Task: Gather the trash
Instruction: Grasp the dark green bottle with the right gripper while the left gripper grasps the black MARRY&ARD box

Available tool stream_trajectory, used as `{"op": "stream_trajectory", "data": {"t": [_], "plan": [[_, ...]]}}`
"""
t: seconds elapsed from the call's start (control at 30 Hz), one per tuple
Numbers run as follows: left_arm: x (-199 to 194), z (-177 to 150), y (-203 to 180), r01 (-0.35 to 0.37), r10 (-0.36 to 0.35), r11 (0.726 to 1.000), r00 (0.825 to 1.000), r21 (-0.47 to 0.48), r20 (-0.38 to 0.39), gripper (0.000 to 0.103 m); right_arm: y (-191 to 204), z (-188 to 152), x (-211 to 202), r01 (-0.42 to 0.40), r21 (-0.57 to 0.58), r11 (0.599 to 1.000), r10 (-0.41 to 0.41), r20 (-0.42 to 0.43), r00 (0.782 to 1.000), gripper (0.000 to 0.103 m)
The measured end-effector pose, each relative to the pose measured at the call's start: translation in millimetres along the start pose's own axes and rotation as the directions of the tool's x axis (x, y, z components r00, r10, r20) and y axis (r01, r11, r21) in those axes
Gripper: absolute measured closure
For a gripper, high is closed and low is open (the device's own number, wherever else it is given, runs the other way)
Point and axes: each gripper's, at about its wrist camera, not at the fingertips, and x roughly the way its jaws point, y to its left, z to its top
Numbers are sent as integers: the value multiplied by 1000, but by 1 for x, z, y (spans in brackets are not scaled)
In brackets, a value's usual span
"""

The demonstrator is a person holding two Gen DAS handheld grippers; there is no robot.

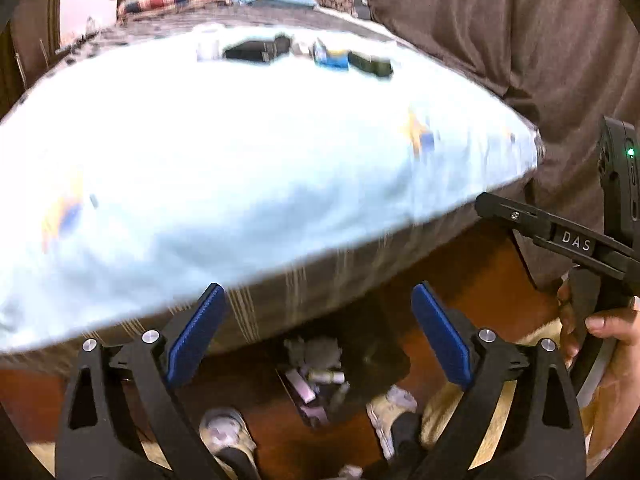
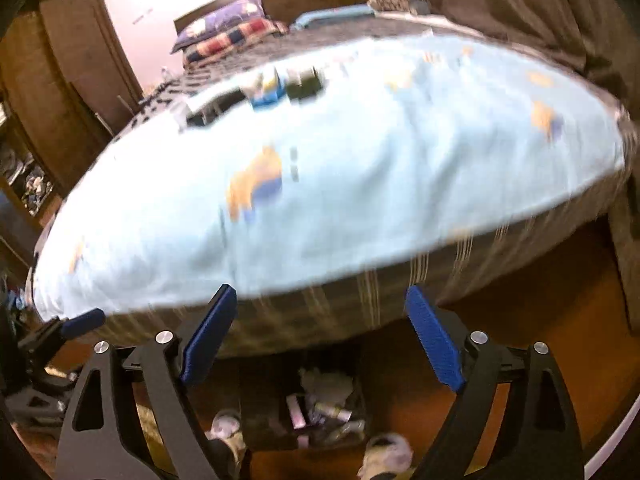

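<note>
We've got both hand-held grippers, left (image 1: 318,334) & right (image 2: 320,334), wide open w/ nothing held, above the floor bin (image 2: 304,412) by the bed's (image 2: 320,184) edge.

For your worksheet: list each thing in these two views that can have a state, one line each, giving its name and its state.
Left tongs: open, nothing between the pads.
Right tongs: open, nothing between the pads.
Trash bin: on the floor by the bed, open-topped, holding wrappers and small bottles.
Light blue sheet: spread over the bed.
Small boxes: resting on the sheet's far side, not yet collected; blurred.
</note>
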Motion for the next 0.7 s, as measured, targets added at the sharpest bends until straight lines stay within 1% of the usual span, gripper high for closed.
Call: {"op": "stream_trajectory", "data": {"t": [0.07,0.1,0.23,0.33,0.4,0.5,0.57,0.6,0.67,0.7], "plan": [[-5,12,4,-24,24,1000,999,12,24,12,3,20,-5,6,-29,1000,-6,28,1000,15],[-8,19,5,-39,39,999,999,22,35,12,10,24,-3,11,-43,999,-10,39,999,15],[-7,47,11,-57,54,998,997,40,62,12,18,59,7,45,-102,994,-37,80,996,14],[-1,70,18,-89,86,995,993,33,81,12,24,78,21,32,-113,993,-24,76,997,14],[3,84,25,-102,99,994,991,26,92,12,28,91,36,15,-114,993,-7,68,998,14],[15,109,35,-116,113,993,989,19,97,12,37,107,53,12,-130,991,-4,66,998,14],[23,123,41,-132,129,991,987,21,94,8,40,116,68,22,-139,990,-13,65,998,15],[31,134,46,-136,133,990,987,24,87,8,40,118,73,21,-136,991,-13,62,998,16],[42,144,52,-133,131,991,988,21,76,8,38,126,87,11,-118,993,-6,47,999,19],[48,150,56,-127,125,992,990,14,68,8,38,129,92,6,-112,994,-2,40,999,23]]}}
